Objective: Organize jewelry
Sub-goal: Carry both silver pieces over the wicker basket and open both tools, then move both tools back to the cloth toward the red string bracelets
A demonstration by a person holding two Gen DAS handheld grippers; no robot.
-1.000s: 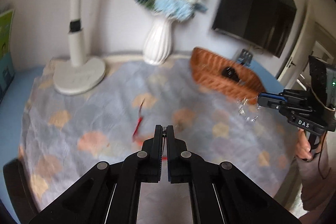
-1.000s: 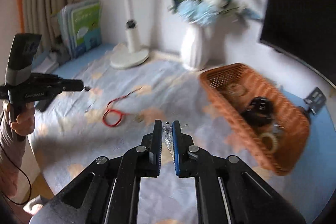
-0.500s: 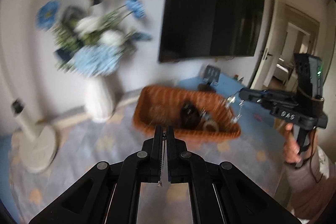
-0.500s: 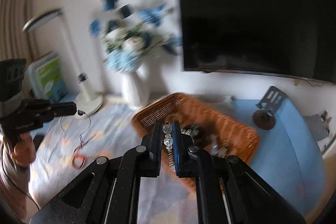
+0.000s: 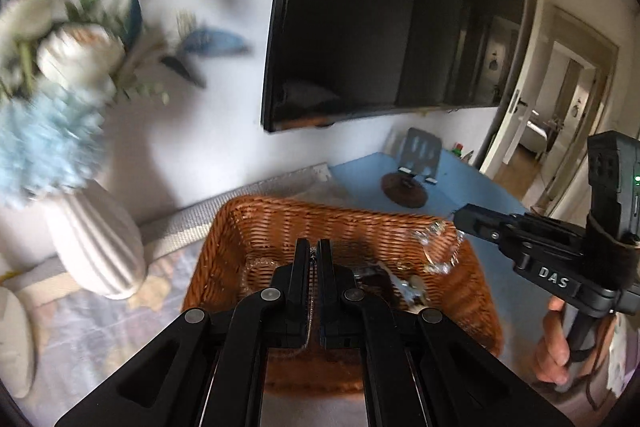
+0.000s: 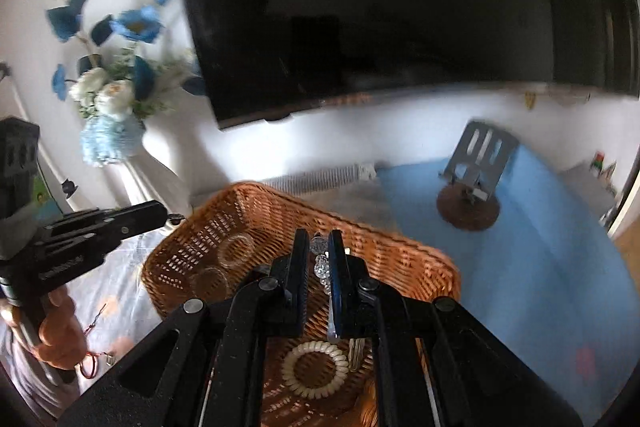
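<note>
Both my grippers are over the wicker basket [image 6: 188, 251] now. Left gripper [image 5: 313, 251] has its jaws pinching a thin chain [image 5: 310, 301]; right gripper [image 6: 319, 247] has its jaws clamped on a crystal bead bracelet [image 6: 320, 261]. Risk: the chain snags in the jaws on release, or beads catch the rim and spill onto the bench. Basket already holds a coil hair tie [image 6: 314, 369] and clear rings [image 6: 237, 250].

A white wall [image 5: 224, 131] backs the scene. A dark TV [image 5: 392, 19] hangs on it at twelve o'clock in both views. In the left view, an open doorway [image 5: 560, 115] at three o'clock shows another room. The blue bench [image 6: 540, 267] is partly under a patterned cloth [image 5: 92, 327]. A white vase [image 5: 96, 247] of flowers [image 5: 44, 143] stands at nine o'clock. Soft daylight falls throughout.
</note>
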